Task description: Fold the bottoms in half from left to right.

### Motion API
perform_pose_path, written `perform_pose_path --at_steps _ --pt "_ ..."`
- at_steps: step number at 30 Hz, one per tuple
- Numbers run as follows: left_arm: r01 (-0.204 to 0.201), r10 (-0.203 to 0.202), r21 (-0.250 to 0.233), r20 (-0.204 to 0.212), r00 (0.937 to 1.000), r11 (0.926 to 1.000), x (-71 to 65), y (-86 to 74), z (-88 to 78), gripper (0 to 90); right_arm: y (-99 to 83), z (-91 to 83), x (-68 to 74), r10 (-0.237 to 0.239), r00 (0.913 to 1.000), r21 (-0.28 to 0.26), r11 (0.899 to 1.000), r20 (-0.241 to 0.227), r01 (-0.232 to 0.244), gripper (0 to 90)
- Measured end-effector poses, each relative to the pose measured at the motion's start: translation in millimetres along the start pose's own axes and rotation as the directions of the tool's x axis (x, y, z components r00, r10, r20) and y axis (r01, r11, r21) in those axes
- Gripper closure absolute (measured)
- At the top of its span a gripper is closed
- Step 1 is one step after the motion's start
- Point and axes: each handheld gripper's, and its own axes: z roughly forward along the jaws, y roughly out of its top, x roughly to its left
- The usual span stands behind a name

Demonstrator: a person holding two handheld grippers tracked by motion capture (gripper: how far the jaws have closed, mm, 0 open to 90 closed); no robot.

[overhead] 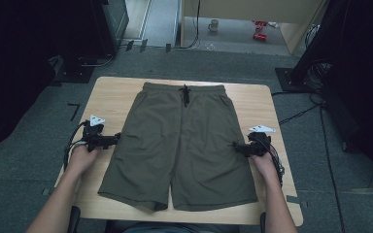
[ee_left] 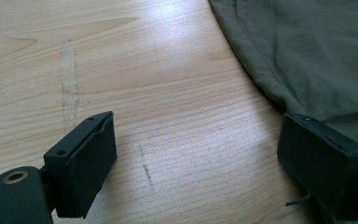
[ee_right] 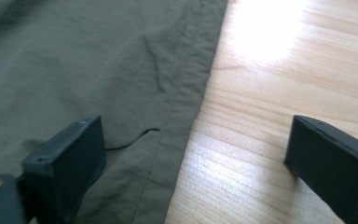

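The olive-green fabric shorts [overhead: 182,145] lie spread flat between your two grippers, waistband and black drawstring [overhead: 185,94] at the far end, both leg hems at the near end. Judged from this layout, the work on the garment, most likely a fold, has not begun: no edge is lifted, no panel is turned over, and every step of it remains ahead of you. Your left gripper [overhead: 118,138] sits just outside the garment's left side seam with its jaws spread wide; in the left gripper view one jaw stands over bare wood and the other at the cloth's edge, with nothing pinched. Your right gripper [overhead: 235,145] sits at the opposite side seam, also spread; in the right gripper view its jaws straddle the seam, one over cloth and one over wood, and the pads are not pressing on anything. Both grippers rest at about mid-length of the legs. Beneath everything is the light wooden table [overhead: 114,92], rounded at its corners. Count: one pair of shorts, one drawstring, two grippers, one table. A white mug [overhead: 213,25] stands on the floor well beyond both grippers.
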Motion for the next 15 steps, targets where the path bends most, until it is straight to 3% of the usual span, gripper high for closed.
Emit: perform_pose_path --at_steps 15 --pt "0.000 0.000 -0.001 -0.001 1.0000 1.0000 0.0 0.0 0.0 11.7 -2.6 -2.4 0.6 0.017 0.9997 0.002 1.000 0.018 -0.017 1.7"
